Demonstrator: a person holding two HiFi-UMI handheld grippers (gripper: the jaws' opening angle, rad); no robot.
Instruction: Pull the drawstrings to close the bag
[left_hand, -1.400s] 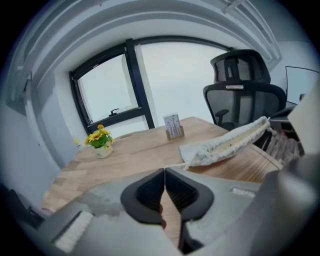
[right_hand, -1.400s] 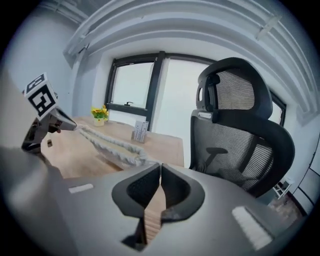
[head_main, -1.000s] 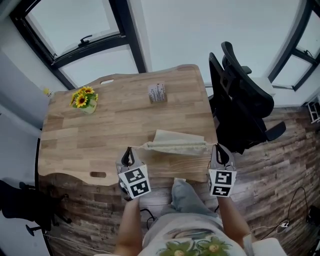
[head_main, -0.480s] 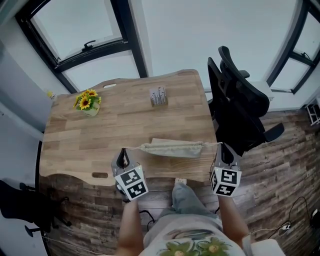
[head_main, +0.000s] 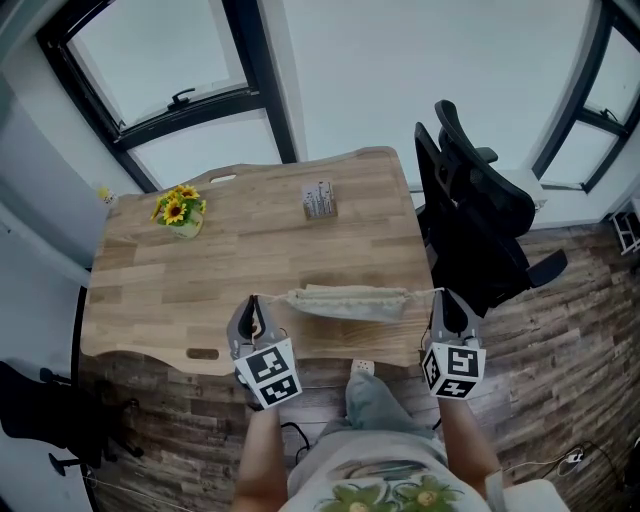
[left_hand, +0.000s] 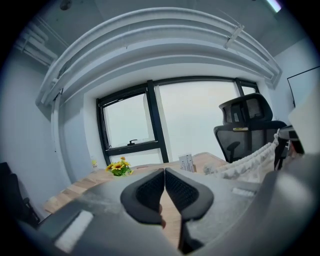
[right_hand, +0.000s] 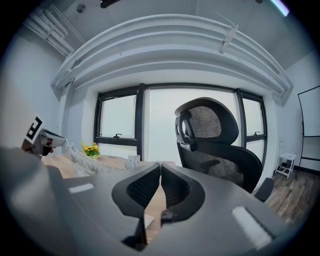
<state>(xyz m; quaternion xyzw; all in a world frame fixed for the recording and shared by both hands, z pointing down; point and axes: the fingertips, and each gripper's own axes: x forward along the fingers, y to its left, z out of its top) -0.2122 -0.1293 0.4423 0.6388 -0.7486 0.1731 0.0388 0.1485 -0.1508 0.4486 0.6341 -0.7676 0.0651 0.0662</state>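
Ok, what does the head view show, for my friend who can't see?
Seen from above, a person's left tool and right tool each pinch a drawstring of a beige cloth bag stretched between them at the near edge of a light wooden table. Yellow sunflowers and a small grey box sit farther back; a black office chair stands to the right.

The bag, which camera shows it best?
The head view: the whole bag lies on the table near its front edge, mouth gathered, a drawstring running off each end. The left gripper view catches only bunched cloth at its right edge; the right gripper view, a strip at its left.
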